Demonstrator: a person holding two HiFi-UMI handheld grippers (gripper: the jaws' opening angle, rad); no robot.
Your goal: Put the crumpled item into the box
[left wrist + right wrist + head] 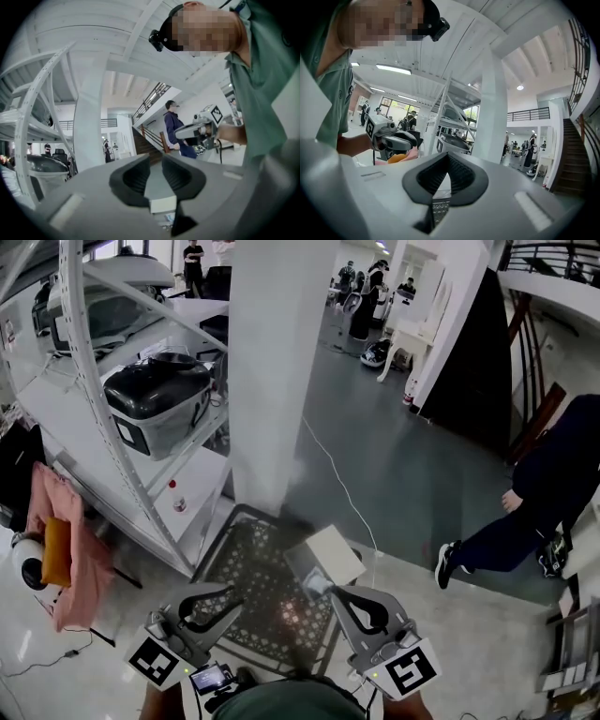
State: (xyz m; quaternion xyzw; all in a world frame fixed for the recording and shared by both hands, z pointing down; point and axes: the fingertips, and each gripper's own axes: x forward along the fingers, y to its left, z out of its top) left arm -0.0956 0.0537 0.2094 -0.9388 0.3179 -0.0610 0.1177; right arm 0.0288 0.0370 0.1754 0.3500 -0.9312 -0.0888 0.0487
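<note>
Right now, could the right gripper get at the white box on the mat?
Probably yes. The white box sits on the mat just ahead of the right gripper, with nothing between them, though its jaws are shut and empty.

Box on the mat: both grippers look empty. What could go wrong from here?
1. Nothing is held: the left gripper has its jaws apart and empty, the right gripper is shut on nothing, and I can't make out a crumpled item, so the box may get nothing.
2. A white cable runs across the floor up to the box; it could snag a foot.
3. A passer-by walks close on the right; a collision is possible.
</note>
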